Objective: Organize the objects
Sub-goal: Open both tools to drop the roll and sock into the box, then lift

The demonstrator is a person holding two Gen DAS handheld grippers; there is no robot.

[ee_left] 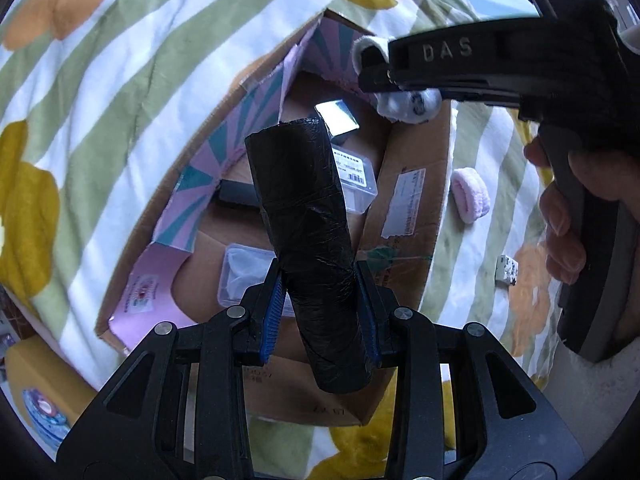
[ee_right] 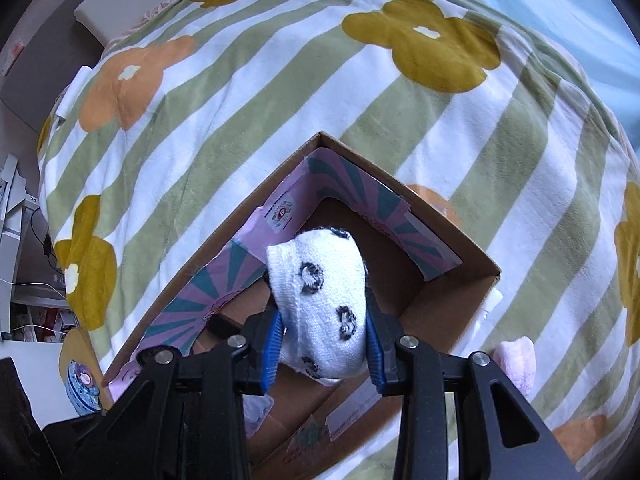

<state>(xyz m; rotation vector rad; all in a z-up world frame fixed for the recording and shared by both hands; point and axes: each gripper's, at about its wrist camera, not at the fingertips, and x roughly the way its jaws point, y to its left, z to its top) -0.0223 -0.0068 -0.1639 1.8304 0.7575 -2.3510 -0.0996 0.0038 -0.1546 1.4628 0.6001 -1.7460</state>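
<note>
My left gripper (ee_left: 320, 300) is shut on a black roll of plastic bags (ee_left: 308, 232) and holds it above the open cardboard box (ee_left: 408, 184). My right gripper (ee_right: 323, 340) is shut on a white rolled sock with black spots (ee_right: 320, 300), held over the far corner of the same box (ee_right: 448, 300). In the left wrist view the right gripper (ee_left: 376, 76) reaches in from the upper right with the sock (ee_left: 408, 104) in it. Clear plastic cases (ee_left: 356, 176) and a dark flat item (ee_left: 236, 196) lie inside the box.
The box sits on a striped blanket with flowers (ee_right: 280, 92). A pink rolled sock (ee_left: 472, 196) lies right of the box, also in the right wrist view (ee_right: 516, 364). A small speckled white object (ee_left: 506, 270) lies on the blanket. A yellow package (ee_left: 36, 392) sits at lower left.
</note>
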